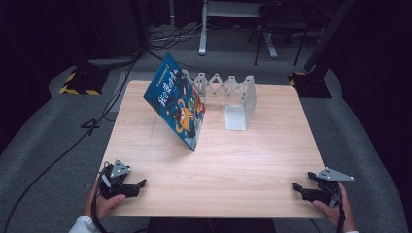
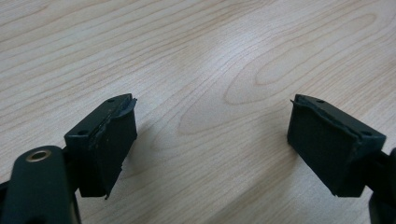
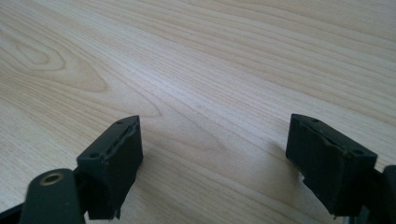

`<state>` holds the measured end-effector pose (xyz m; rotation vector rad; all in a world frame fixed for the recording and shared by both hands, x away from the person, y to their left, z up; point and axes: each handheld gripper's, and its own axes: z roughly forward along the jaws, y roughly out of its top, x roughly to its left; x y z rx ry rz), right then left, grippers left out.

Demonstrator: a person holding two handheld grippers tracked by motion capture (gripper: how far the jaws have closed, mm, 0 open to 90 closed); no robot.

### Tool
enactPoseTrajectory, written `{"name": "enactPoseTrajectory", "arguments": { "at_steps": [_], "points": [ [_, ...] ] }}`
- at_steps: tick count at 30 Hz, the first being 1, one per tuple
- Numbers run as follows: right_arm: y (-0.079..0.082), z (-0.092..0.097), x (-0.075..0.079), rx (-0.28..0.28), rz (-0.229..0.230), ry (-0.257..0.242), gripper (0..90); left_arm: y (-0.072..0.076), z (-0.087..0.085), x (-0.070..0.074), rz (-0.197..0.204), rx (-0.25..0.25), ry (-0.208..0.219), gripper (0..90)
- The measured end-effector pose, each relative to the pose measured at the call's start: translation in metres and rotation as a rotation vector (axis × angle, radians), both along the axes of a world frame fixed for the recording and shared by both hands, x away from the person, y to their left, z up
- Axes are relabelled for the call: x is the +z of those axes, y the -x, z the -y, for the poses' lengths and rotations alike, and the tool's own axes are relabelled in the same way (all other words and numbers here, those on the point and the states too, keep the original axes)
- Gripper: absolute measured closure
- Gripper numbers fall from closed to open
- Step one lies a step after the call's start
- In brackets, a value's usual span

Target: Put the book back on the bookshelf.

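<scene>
A blue picture book [image 1: 177, 103] stands tilted on the wooden table [image 1: 214, 160], leaning back toward a white folding book rack [image 1: 228, 94] behind it. My left gripper [image 1: 138, 187] rests at the table's near left corner, held in a hand, far from the book. In the left gripper view its jaws stand wide apart over bare wood, left gripper [image 2: 210, 144] open with nothing between the pads. My right gripper [image 1: 297, 188] sits at the near right corner. Its own view shows the right gripper [image 3: 212, 161] open too, only wood grain between the jaws.
The rack's upright end plate [image 1: 238, 114] stands right of the book. Beyond the table are grey floor mats, cables, a yellow-black striped base [image 1: 80, 83] at back left and furniture legs [image 1: 203, 34] behind.
</scene>
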<state>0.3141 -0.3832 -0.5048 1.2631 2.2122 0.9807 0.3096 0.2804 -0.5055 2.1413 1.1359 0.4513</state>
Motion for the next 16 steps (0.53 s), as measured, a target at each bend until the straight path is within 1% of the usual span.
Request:
{"name": "enactPoseTrajectory", "arguments": {
  "at_steps": [4,16],
  "points": [
    [0.0,0.0,0.0,0.0,0.0,0.0,19.1,-0.0004,0.0007,-0.0001,-0.005,0.006,0.007,16.1],
    [-0.0006,-0.0002,0.0001,-0.003,-0.003,0.0,18.3,-0.0004,0.0007,-0.0002,-0.005,0.006,0.008,16.2]
  ]
}}
